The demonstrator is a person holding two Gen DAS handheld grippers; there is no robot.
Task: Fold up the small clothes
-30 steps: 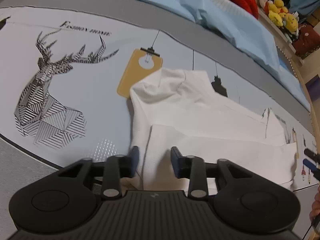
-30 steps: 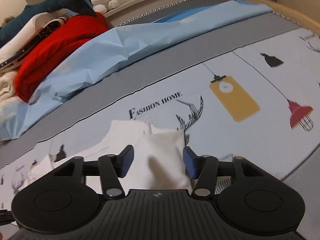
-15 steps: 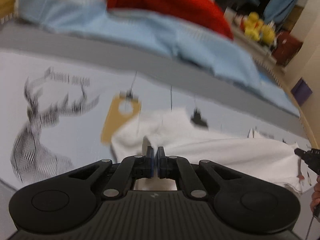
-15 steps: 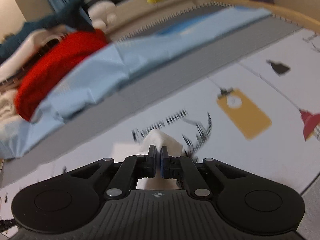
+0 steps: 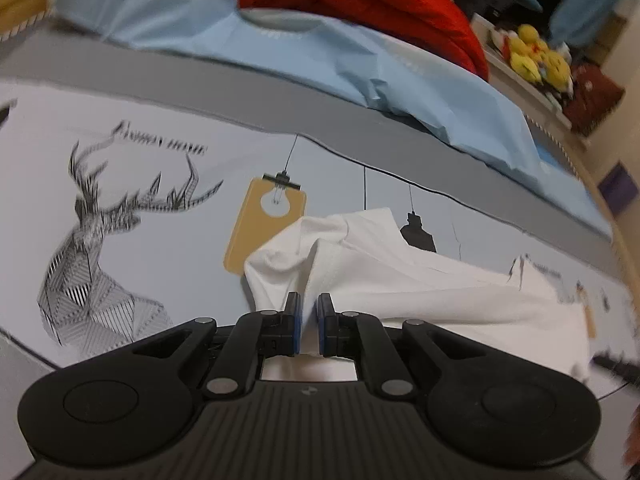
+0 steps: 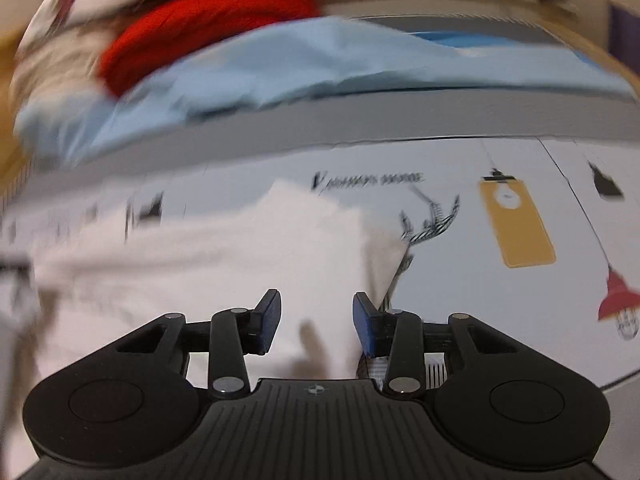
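While spread on the printed sheet [image 5: 152, 120]: white garment [image 5: 420, 280], fold between near-closed jaws of left gripper [image 5: 308, 322]; right gripper [image 6: 316, 322] wide apart above it.

1. Our left gripper [image 5: 308, 322] has its blue-padded fingers [image 5: 295, 322] drawn close together, a narrow gap between them with white cloth [image 5: 400, 280] in it.
2. Our right gripper [image 6: 316, 322] has its fingers [image 6: 270, 320] spread wide, above the cloth.

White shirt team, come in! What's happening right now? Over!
Left hand-held gripper nearly closed, pinching a ridge of the white shirt. Right hand-held gripper open over the shirt, holding nothing. Shirt lies rumpled on the printed bedsheet. Nothing blocking.
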